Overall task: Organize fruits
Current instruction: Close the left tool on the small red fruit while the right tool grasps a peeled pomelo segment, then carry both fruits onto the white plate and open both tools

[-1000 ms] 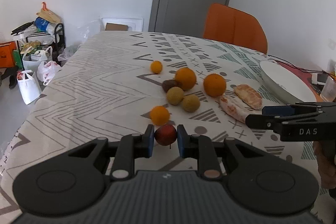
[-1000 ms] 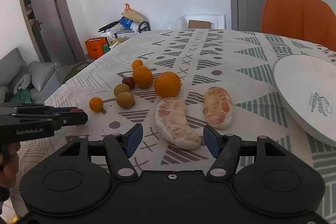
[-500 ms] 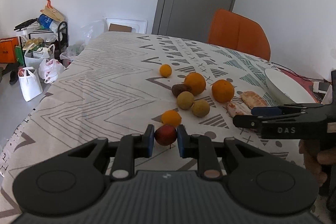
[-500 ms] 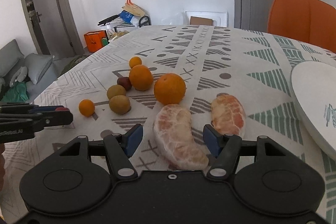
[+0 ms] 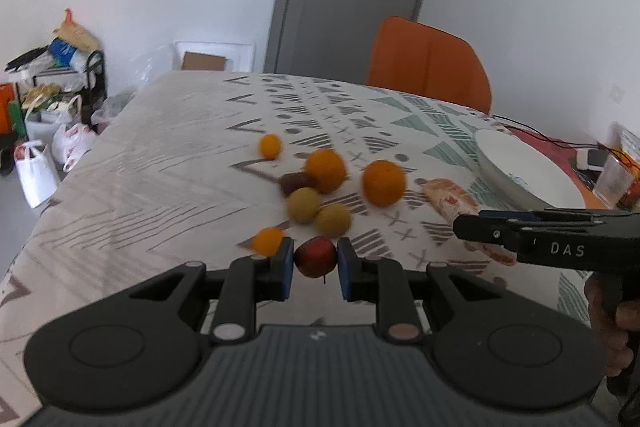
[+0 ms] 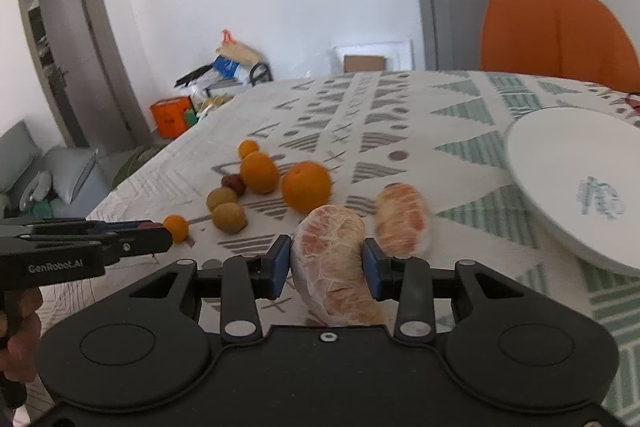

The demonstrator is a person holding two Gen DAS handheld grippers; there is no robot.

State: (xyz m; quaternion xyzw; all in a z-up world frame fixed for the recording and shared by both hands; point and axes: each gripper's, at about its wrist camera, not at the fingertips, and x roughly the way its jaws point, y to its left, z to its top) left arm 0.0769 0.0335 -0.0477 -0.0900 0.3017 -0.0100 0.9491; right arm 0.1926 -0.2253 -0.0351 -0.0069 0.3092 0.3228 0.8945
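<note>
My left gripper (image 5: pixel 314 263) is shut on a small red fruit (image 5: pixel 315 255), held above the patterned tablecloth. My right gripper (image 6: pixel 326 265) is shut on a peeled pomelo segment (image 6: pixel 334 259); a second peeled segment (image 6: pixel 402 219) lies just right of it. Two oranges (image 6: pixel 306 186) (image 6: pixel 259 172), two small tangerines (image 6: pixel 248 148) (image 6: pixel 176 227), two green-brown round fruits (image 6: pixel 229 217) and a dark brown fruit (image 6: pixel 233 182) cluster on the cloth. In the left view the right gripper (image 5: pixel 472 225) reaches in from the right.
A white plate (image 6: pixel 572 183) sits at the table's right side, also in the left view (image 5: pixel 520 171). An orange chair (image 5: pixel 428 67) stands behind the table. Cables and a clear cup (image 5: pixel 612 183) lie far right. Bags and a shelf (image 5: pixel 52 99) stand on the floor at left.
My right gripper has closed on the near pomelo segment. Both grippers have tilted up a little; the left still holds the red fruit.
</note>
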